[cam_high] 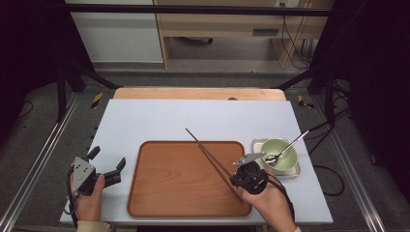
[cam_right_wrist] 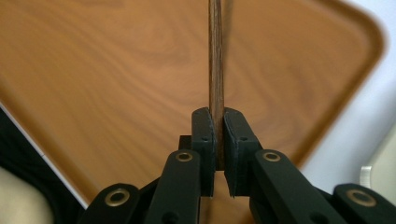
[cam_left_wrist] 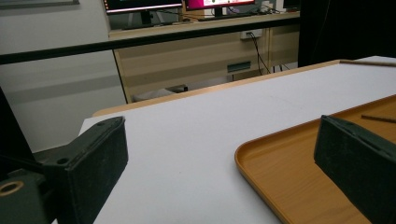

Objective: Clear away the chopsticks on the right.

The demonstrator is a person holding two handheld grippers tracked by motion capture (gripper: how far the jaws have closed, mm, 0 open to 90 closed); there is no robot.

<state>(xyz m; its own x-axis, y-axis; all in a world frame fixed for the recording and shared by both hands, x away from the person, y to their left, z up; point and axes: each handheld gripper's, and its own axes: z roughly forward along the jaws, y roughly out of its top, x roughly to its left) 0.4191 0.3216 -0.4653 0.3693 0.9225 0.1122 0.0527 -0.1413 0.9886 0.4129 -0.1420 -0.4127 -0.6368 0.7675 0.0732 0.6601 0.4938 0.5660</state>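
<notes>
From above, a white table (cam_high: 159, 116) carries a wooden tray (cam_high: 169, 188) near the person's edge, and the right gripper (cam_high: 240, 183) sits at the tray's right rim, its jaws pinched on the near ends of 2 brown chopsticks (cam_high: 208, 154). The chopsticks run from that grip up and to the left, crossing the tray's right part and its far rim, with their tips out over the bare white surface beyond. Just right of the tray stands a green bowl (cam_high: 285, 157) on a small pale dish (cam_high: 257, 143), with a metal spoon (cam_high: 290, 145) resting in the bowl, its handle pointing up and to the right. The left gripper (cam_high: 107, 164) rests on the white surface just left of the tray, its jaws spread wide with nothing between them. In the left gripper view, its own 2 black jaws stand far apart at the bottom corners, the tray's rounded corner (cam_left_wrist: 261, 154) lies between them, and a stretch of a chopstick (cam_left_wrist: 378, 118) shows above the tray at the far right. In the right gripper view, the 2 pads are pressed tight on a dark wooden chopstick (cam_right_wrist: 215, 56) that runs straight up from the grip, over the tray's wood grain (cam_right_wrist: 116, 70), with the white table (cam_right_wrist: 373, 116) showing at the right edge.
</notes>
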